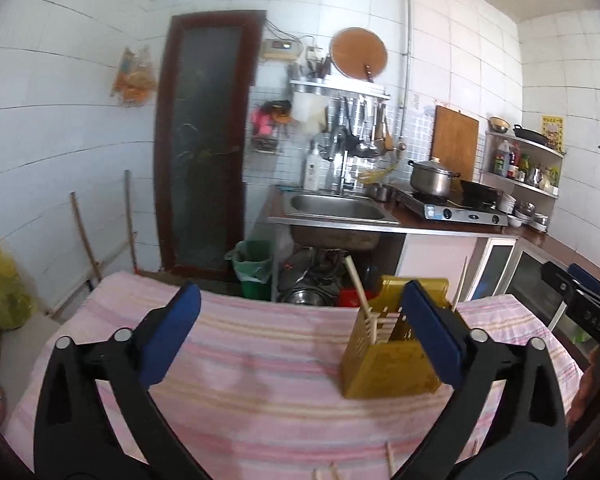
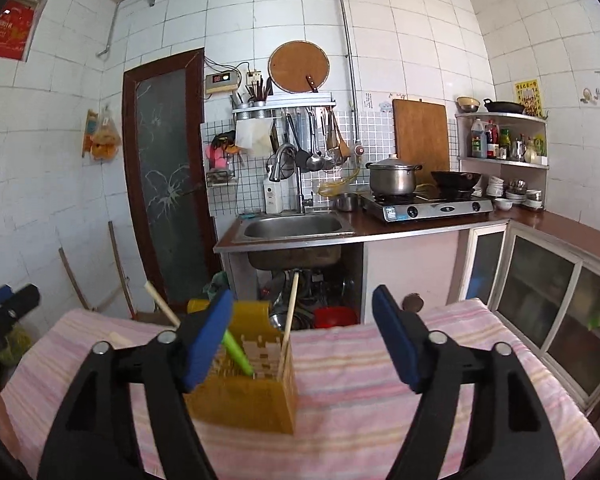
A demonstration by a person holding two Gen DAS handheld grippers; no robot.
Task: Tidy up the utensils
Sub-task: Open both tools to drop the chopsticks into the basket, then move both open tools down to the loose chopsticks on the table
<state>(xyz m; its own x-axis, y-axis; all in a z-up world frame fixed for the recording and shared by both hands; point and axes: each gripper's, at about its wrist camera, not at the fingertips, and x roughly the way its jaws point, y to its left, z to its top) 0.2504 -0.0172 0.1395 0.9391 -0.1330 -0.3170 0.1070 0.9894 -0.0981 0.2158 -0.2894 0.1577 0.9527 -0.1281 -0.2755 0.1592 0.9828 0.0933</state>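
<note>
I am holding both grippers, left (image 1: 300, 336) and right (image 2: 302, 338), with jaws apart and empty. The holder (image 2: 246, 384) is standing centre-frame on the cloth (image 2: 380, 380), keeping chopsticks (image 2: 290, 320) upright.

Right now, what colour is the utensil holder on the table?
Mustard yellow. The utensil holder shows best in the right wrist view.

Red digits "98" on the wall-mounted display box (image 2: 222, 79) (other labels too blurred)
</note>
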